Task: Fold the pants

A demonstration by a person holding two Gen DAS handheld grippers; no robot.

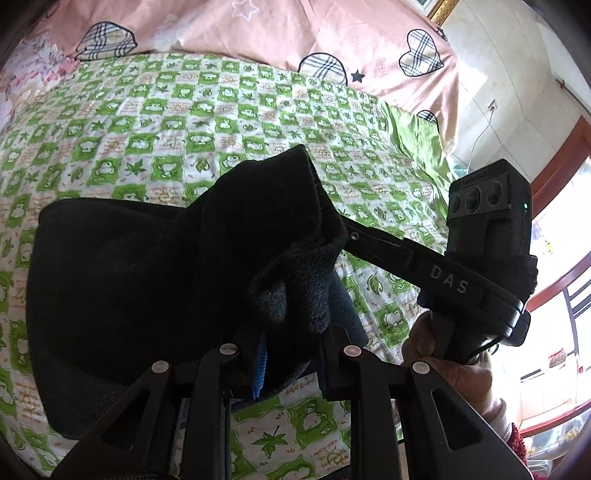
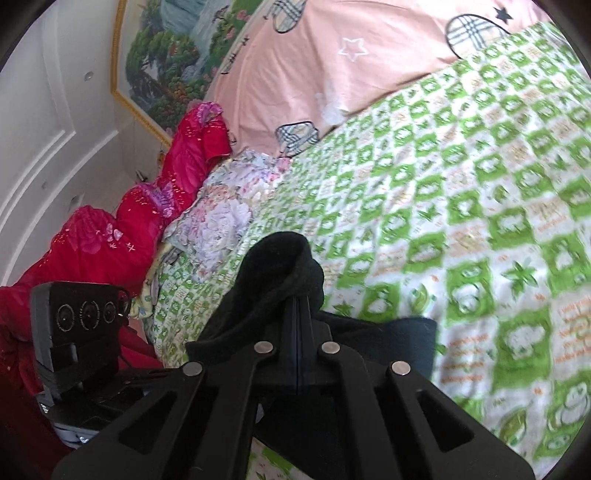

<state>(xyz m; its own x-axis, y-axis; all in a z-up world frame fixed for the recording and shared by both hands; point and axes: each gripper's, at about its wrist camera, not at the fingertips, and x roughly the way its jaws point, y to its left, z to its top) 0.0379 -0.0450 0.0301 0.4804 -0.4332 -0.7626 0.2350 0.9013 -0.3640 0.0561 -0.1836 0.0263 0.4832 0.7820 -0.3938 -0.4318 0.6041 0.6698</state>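
Observation:
The black pants hang over the green checked bed sheet, bunched and lifted. My left gripper is shut on a thick fold of the pants, which hides its fingertips. The right gripper reaches in from the right in the left wrist view and pinches the same bunch of cloth. In the right wrist view my right gripper is shut on a rolled edge of the pants, held above the sheet.
A pink quilt with plaid hearts lies at the far side of the bed. A red quilt and a floral cloth lie at the bed's left edge. A wall and window are on the right.

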